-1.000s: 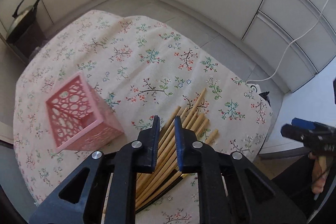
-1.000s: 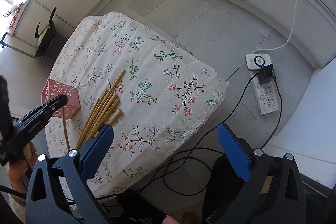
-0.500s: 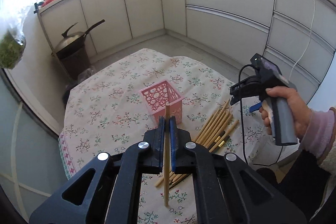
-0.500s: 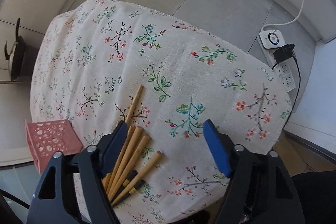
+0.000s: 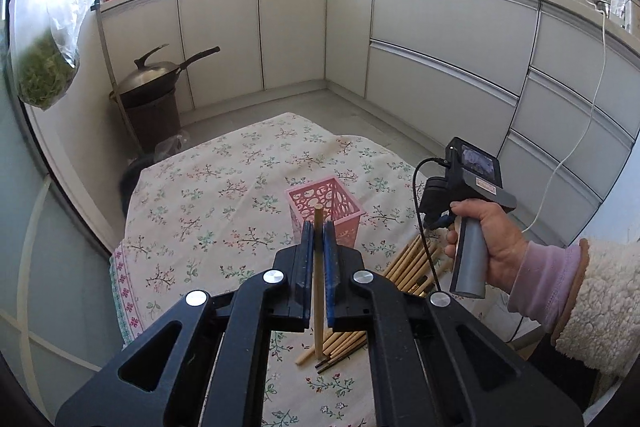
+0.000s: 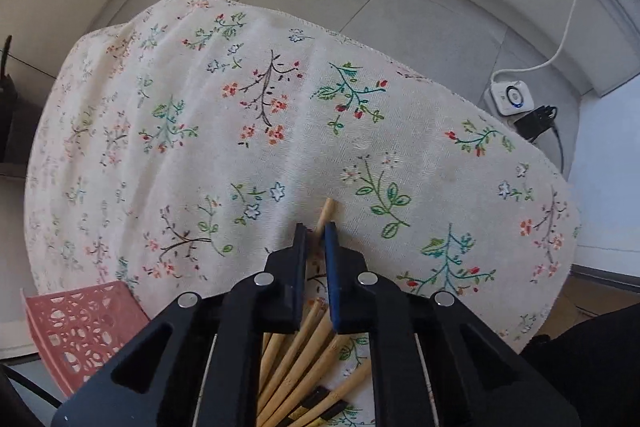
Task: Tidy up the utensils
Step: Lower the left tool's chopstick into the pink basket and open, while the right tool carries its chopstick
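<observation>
In the left wrist view my left gripper (image 5: 318, 229) is shut on one wooden chopstick (image 5: 318, 291), held upright above the table. Just beyond its top stands the pink lattice basket (image 5: 326, 203). Several loose chopsticks (image 5: 408, 263) lie in a pile to the basket's right. A person's hand (image 5: 480, 231) holds the right gripper pointing down over that pile. In the right wrist view my right gripper (image 6: 316, 231) is closing its jaws on a chopstick (image 6: 328, 207) from the pile (image 6: 304, 355). Its tip sticks out past the pads. The basket (image 6: 80, 323) sits at lower left.
A floral tablecloth (image 6: 280, 107) covers the small table, whose edges drop off on every side. A power strip (image 6: 512, 95) with cables lies on the floor to the right. A wok on a stand (image 5: 152, 83) stands behind the table, with cabinets (image 5: 440, 67) around.
My left gripper closed on one chopstick and lifted it upright, tilting up toward the room. My right gripper swung over the pile and its wide jaws came together around a chopstick.
</observation>
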`<act>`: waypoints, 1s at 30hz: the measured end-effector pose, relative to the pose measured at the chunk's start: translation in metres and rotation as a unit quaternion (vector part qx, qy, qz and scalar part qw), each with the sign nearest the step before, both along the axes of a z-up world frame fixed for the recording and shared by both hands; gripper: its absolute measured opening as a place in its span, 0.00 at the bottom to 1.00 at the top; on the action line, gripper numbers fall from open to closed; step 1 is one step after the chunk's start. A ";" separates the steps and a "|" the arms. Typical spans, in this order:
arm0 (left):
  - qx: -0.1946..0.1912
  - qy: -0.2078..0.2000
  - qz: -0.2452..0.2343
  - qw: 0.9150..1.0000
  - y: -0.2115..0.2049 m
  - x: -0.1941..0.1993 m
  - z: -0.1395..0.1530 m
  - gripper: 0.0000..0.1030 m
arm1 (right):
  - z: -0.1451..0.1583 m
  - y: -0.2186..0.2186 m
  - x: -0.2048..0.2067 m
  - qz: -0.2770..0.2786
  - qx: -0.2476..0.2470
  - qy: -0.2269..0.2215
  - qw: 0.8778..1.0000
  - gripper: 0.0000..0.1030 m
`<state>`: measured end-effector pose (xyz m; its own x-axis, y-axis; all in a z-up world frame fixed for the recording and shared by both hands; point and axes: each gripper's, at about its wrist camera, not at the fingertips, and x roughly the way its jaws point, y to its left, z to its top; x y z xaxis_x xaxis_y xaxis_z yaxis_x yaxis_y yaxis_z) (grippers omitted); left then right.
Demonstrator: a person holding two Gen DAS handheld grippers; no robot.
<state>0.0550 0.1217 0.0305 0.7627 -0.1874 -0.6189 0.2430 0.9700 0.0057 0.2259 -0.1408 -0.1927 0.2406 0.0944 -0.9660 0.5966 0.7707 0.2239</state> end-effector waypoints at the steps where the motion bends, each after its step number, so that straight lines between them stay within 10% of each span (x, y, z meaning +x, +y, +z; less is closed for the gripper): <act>1: -0.003 -0.002 0.002 1.000 0.001 0.000 0.001 0.04 | 0.002 -0.003 -0.003 0.002 0.019 -0.017 1.000 0.07; 14: -0.026 -0.042 0.024 0.998 0.005 -0.013 0.022 0.04 | 0.103 0.006 -0.065 0.124 0.032 -0.193 0.973 0.05; 30: -0.053 -0.081 0.063 0.993 0.012 -0.029 0.059 0.04 | 0.197 0.031 -0.128 0.221 -0.067 -0.255 0.939 0.05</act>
<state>0.0257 0.1336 0.0899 0.8726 -0.1412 -0.4676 0.1233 0.9900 -0.0687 0.0980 -0.1098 0.0046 0.6417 0.1791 -0.7457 0.0533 0.9596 0.2764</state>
